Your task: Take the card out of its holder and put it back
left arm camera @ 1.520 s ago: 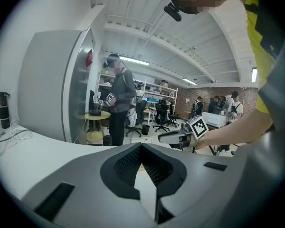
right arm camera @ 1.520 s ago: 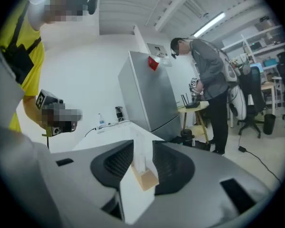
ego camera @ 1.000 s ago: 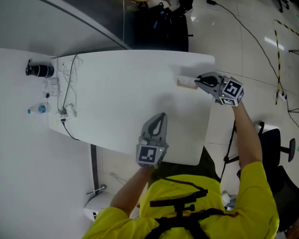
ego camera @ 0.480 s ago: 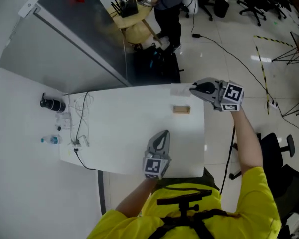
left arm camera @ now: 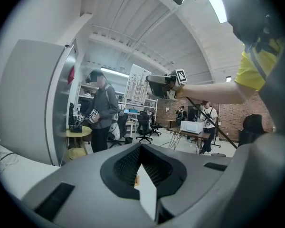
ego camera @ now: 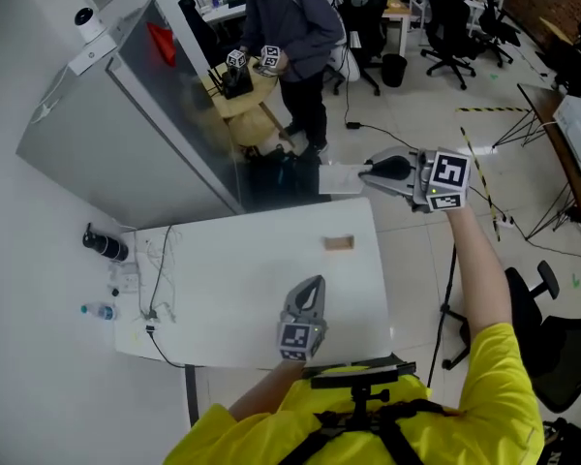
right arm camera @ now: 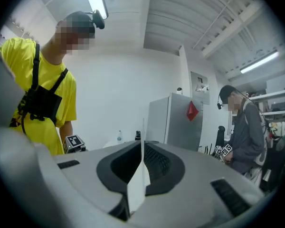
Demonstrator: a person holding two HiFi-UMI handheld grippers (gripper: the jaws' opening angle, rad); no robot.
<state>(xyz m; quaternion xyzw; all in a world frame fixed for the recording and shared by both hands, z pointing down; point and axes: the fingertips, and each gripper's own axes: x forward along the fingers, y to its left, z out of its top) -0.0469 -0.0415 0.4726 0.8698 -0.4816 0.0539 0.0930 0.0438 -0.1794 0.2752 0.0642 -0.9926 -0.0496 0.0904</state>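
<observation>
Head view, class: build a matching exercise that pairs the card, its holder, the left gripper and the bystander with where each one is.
Things:
1. card
2. holder
3. left gripper
4. bystander

Places:
A. standing on the floor beyond the table
B. over the table's near part
C. pinched in the right gripper, out past the table's far edge
D. lying alone on the table

Pairs: 1-C, 2-D, 3-B, 4-A

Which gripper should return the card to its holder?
Right. The right gripper is shut on the white card, raised clear of the small wooden holder; the left gripper holds no card.
</observation>
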